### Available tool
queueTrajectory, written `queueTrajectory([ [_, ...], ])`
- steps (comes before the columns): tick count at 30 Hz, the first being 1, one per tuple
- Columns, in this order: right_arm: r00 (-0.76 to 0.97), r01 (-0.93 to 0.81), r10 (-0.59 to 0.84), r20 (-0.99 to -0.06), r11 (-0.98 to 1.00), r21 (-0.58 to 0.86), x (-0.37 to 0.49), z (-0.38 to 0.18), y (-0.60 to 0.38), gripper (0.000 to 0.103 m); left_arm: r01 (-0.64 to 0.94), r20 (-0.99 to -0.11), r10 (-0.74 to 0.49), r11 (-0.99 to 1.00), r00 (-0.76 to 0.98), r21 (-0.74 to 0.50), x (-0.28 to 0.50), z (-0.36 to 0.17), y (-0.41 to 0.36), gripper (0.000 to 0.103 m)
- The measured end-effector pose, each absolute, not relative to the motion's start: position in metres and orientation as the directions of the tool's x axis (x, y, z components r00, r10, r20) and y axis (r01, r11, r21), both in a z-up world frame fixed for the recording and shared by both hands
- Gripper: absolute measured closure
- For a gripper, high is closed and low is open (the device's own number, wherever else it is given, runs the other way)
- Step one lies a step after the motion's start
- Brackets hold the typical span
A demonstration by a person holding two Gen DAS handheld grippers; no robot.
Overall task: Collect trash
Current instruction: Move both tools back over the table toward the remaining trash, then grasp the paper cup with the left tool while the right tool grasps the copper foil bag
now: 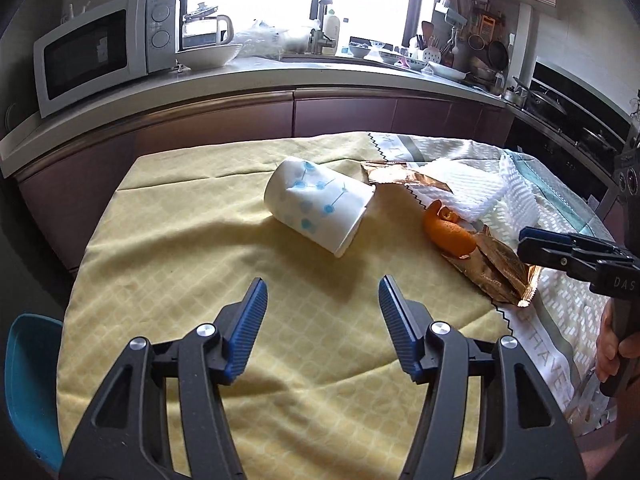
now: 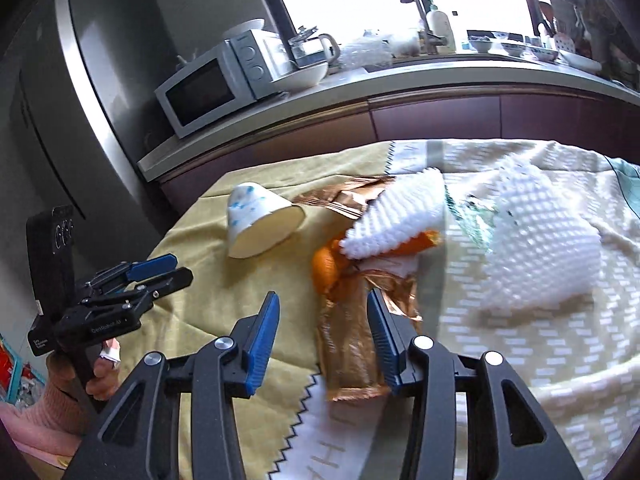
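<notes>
A white paper cup with blue dots [image 1: 318,206] lies on its side on the yellow tablecloth [image 1: 200,248]; it also shows in the right wrist view [image 2: 260,220]. An orange peel [image 1: 450,232] [image 2: 326,268] lies beside a near copper foil wrapper [image 1: 492,272] [image 2: 352,344]. A second copper wrapper [image 1: 400,176] [image 2: 344,198] lies behind the cup. White foam netting [image 1: 464,192] [image 2: 396,216] covers part of the peel. My left gripper [image 1: 323,300] is open and empty, short of the cup. My right gripper [image 2: 323,316] is open, its jaws on either side of the near wrapper.
A larger piece of white foam netting [image 2: 544,240] lies on the patterned cloth at right. Behind the table runs a kitchen counter [image 1: 280,76] with a microwave [image 1: 100,48], a bowl and a kettle. A teal chair [image 1: 32,380] stands at the left. A fridge [image 2: 80,100] stands beyond the table.
</notes>
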State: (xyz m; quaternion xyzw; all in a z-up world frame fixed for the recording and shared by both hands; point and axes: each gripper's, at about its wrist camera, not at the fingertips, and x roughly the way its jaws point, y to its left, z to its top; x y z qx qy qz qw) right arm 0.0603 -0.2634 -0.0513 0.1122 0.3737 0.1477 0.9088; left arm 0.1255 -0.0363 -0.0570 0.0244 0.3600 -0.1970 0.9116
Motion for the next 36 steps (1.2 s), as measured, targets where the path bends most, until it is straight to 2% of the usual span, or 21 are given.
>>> queueTrajectory([
  [3, 0.669, -0.136, 0.320, -0.671, 0.940, 0.313, 0.060, -0.063, -0.281, 0.048, 0.366, -0.689, -0.322, 0.926, 0.650, -0.088, 0.143, -0.061, -0.047, 0.046],
  [13, 0.622, -0.130, 0.350, -0.700, 0.928, 0.348, 0.060, -0.085, -0.291, 0.047, 0.326, -0.737, -0.283, 0.941, 0.614, -0.089, 0.183, -0.069, -0.067, 0.049],
  [18, 0.613, -0.147, 0.355, -0.706, 0.929, 0.339, 0.058, -0.084, -0.287, 0.048, 0.314, -0.750, -0.281, 0.944, 0.599, -0.103, 0.191, -0.072, -0.070, 0.061],
  [20, 0.611, -0.154, 0.356, -0.707, 0.930, 0.334, 0.057, -0.083, -0.287, 0.049, 0.312, -0.751, -0.282, 0.944, 0.597, -0.106, 0.191, -0.072, -0.071, 0.066],
  [23, 0.608, -0.154, 0.366, -0.704, 0.925, 0.348, 0.055, -0.084, -0.290, 0.058, 0.315, -0.751, -0.291, 0.942, 0.593, -0.116, 0.190, -0.073, -0.072, 0.075],
  [25, 0.604, -0.153, 0.377, -0.702, 0.920, 0.362, 0.054, -0.084, -0.292, 0.069, 0.313, -0.752, -0.294, 0.942, 0.589, -0.123, 0.189, -0.073, -0.071, 0.080],
  [29, 0.601, -0.144, 0.403, -0.690, 0.904, 0.402, 0.049, -0.085, -0.300, 0.077, 0.303, -0.749, -0.296, 0.944, 0.592, -0.133, 0.186, -0.072, -0.066, 0.088],
  [36, 0.604, -0.148, 0.423, -0.675, 0.892, 0.427, 0.038, -0.081, -0.306, 0.077, 0.291, -0.732, -0.296, 0.947, 0.613, -0.138, 0.177, -0.064, -0.054, 0.094],
])
